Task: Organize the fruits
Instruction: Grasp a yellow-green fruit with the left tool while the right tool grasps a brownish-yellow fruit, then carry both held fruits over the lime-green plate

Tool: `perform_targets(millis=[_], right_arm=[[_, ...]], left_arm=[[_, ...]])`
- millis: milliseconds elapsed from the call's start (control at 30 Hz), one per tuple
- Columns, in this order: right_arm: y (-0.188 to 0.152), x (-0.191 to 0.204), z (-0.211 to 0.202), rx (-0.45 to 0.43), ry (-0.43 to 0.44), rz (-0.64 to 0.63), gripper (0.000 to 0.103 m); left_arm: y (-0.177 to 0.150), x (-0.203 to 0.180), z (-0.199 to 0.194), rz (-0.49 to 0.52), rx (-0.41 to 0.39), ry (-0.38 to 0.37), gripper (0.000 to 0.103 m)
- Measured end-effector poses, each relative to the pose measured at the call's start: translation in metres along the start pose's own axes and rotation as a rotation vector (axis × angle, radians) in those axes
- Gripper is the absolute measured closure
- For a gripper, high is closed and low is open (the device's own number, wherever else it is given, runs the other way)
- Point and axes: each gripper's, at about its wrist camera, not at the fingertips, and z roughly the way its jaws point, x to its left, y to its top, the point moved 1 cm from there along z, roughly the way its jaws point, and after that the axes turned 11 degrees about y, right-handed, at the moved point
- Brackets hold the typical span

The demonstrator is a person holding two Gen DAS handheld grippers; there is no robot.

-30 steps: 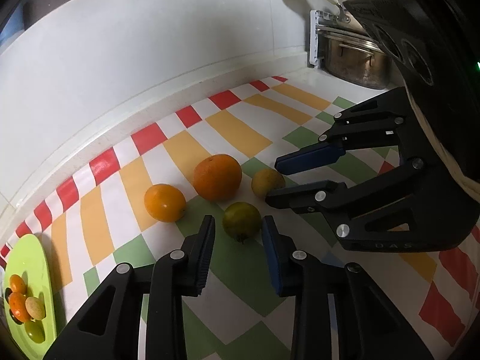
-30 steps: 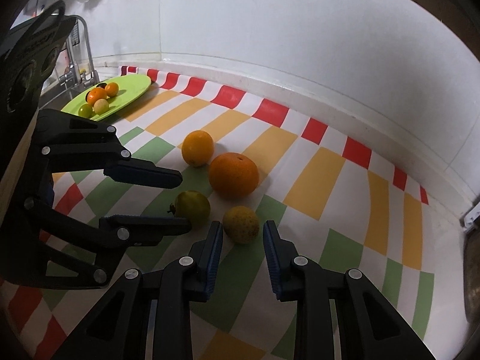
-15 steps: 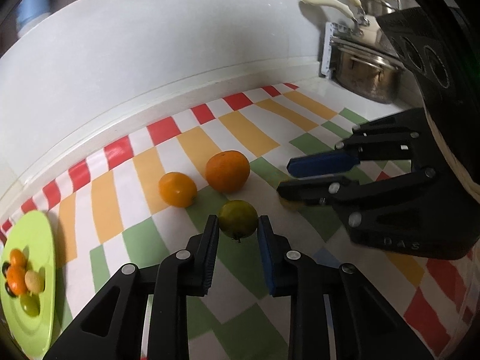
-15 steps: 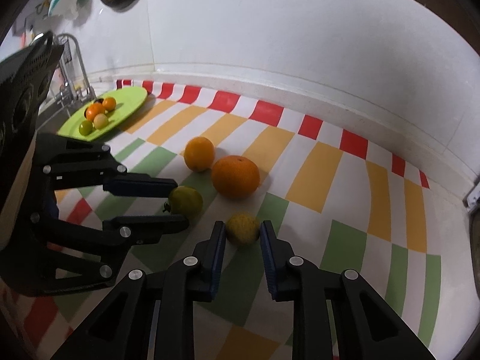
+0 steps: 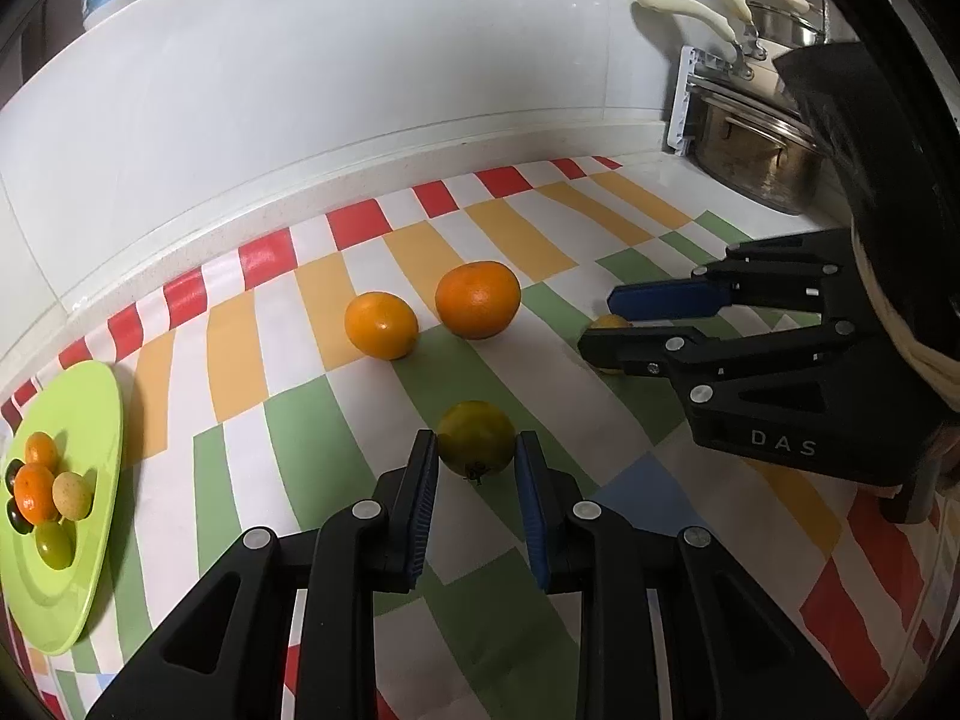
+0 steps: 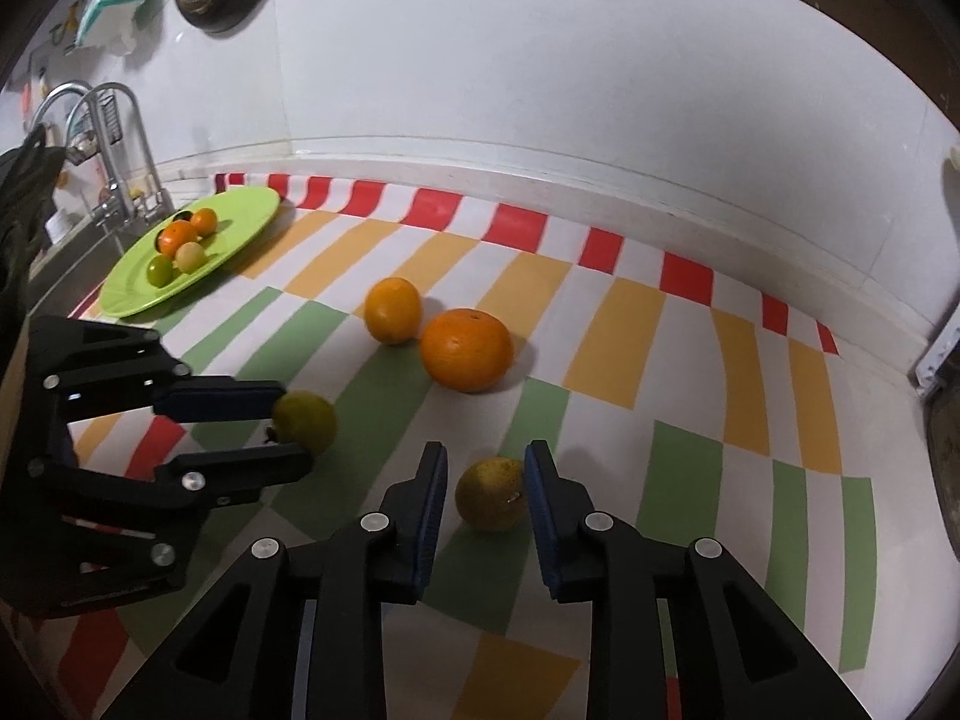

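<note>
The green fruit [image 5: 476,446] sits on the checked mat [image 5: 540,240] between the left gripper's [image 5: 474,462] blue pads, which close on both its sides. The yellow fruit [image 6: 493,493] lies likewise inside the right gripper [image 6: 486,495], touching the right pad, a sliver of gap at the other; whether that grip is firm I cannot tell. Two oranges [image 6: 467,349] wait just beyond. The green plate [image 6: 240,228], well off to the left, already carries small fruit. Both fruits are round: a pinch off-centre could squirt one out, rolling it into the oranges.
</note>
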Motion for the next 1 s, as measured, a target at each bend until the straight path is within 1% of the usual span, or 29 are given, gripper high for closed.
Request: perform_targets(millis=[100,200,333,600,767,1000], right_arm=[[-0.002,-0.005,0.004,0.015,0.028,0.028,0.075],[-0.005,-0.002,0.01,0.039,0.024,0.018,0.075],[-0.007,0.0,0.008,0.032,0.024,0.026,0.076],[0.005,0.024,-0.021,-0.045,0.018,0.032,0.076],[0.012,0.046,-0.04,-0.092,0.005,0.049,0.076],[0.014,0.083,-0.058,-0.133,-0.005,0.073,0.076]], left_arm=[[0.001,0.001,0.0,-0.002,-0.006,0.0,0.077],[0.002,0.003,0.0,-0.01,-0.005,0.009,0.077],[0.001,0.008,-0.002,-0.032,-0.004,0.016,0.077],[0.0,0.024,-0.026,-0.093,-0.034,0.039,0.077],[-0.006,0.038,-0.05,-0.123,-0.064,0.063,0.077],[-0.021,0.064,-0.086,-0.167,-0.101,0.108,0.077]])
